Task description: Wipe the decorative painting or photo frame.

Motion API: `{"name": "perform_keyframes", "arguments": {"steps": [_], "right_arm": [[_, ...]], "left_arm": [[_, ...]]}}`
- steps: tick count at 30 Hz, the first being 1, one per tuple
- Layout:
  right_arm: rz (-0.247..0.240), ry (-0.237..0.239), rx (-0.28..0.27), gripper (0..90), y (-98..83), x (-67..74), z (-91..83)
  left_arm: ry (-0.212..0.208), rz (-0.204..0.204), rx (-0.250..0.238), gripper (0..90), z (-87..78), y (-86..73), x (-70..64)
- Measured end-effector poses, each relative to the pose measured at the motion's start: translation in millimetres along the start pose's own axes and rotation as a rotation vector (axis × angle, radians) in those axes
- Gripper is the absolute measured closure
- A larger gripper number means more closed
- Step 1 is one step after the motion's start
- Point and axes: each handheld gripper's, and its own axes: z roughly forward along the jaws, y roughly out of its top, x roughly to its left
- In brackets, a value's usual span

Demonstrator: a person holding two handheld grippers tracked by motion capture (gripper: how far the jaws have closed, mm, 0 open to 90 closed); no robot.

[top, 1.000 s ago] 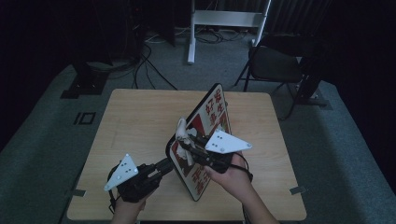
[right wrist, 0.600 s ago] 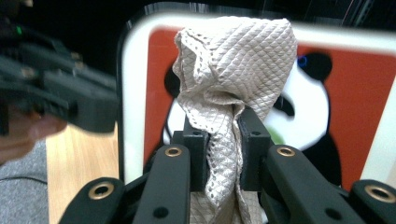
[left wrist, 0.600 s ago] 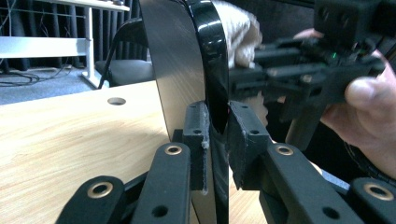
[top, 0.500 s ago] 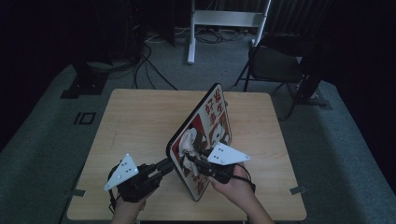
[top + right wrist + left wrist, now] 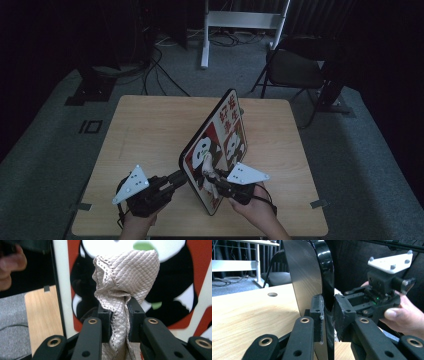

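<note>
Since the earlier frame our right gripper [image 5: 212, 178] has dropped lower on the tray's [image 5: 220, 135] printed face, jaws clamped on a beige cloth [image 5: 126, 277] pressed against the panda picture. Our left gripper [image 5: 327, 312] pinches the tray's black rim, propping it tilted on edge on the table [image 5: 150, 130].

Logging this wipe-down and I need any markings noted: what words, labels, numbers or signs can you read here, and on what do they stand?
Tray, held on edge by the left tongs: large red Chinese characters on the upper part of its panda-printed face, too small and blurred to read.
Cloth in the right tongs: quilted weave, no text.
Table: no text.
Nothing else legible.
</note>
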Motion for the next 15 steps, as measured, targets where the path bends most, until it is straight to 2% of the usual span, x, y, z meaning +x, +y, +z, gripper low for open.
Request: {"name": "perform_keyframes", "arguments": {"steps": [11, 15], "right_arm": [[0.024, -0.005, 0.053, 76.7, -25.7, 1.4, 0.7], [0.046, 0.0, 0.09, 76.7, -41.8, 0.3, 1.4]], "left_arm": [[0.0, -0.001, 0.0, 78.5, 0.2, 0.2, -0.4], [-0.002, -0.001, 0.001, 78.4, 0.2, 0.4, -0.3]]}}
